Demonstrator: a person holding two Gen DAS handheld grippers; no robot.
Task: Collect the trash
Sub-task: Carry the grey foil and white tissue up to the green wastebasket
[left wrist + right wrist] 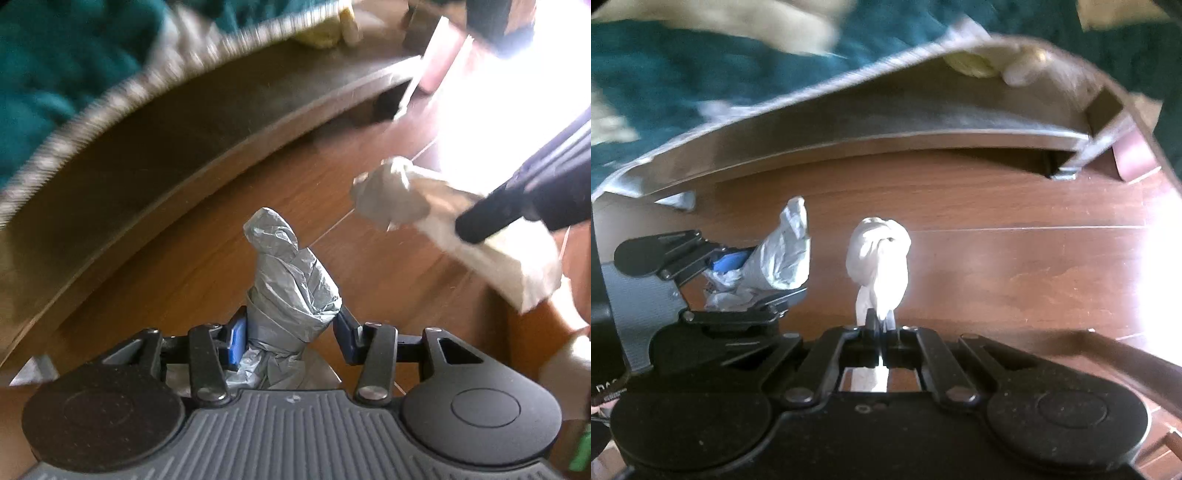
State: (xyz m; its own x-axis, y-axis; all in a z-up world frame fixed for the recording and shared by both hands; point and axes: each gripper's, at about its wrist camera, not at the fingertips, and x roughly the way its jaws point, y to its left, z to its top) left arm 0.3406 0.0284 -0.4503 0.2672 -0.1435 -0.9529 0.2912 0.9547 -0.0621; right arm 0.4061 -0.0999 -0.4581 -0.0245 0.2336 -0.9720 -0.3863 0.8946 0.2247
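My left gripper (290,328) is shut on a rolled grey plastic bag (290,280), which sticks up between its blue pads above the wooden floor. My right gripper (879,325) is shut on a crumpled white tissue (879,254) that stands up from its closed fingers. In the left wrist view the right gripper's black fingers (491,218) hold the tissue (399,195) to the right of the bag. In the right wrist view the left gripper (746,273) with the grey bag (783,258) is at the left, close beside the tissue.
A low bed or sofa base (886,122) with a dark gap under it runs across behind. A teal blanket (701,74) lies on top. Yellowish items (971,64) sit at its edge. The brown wooden floor (1015,258) stretches right into bright glare (509,92).
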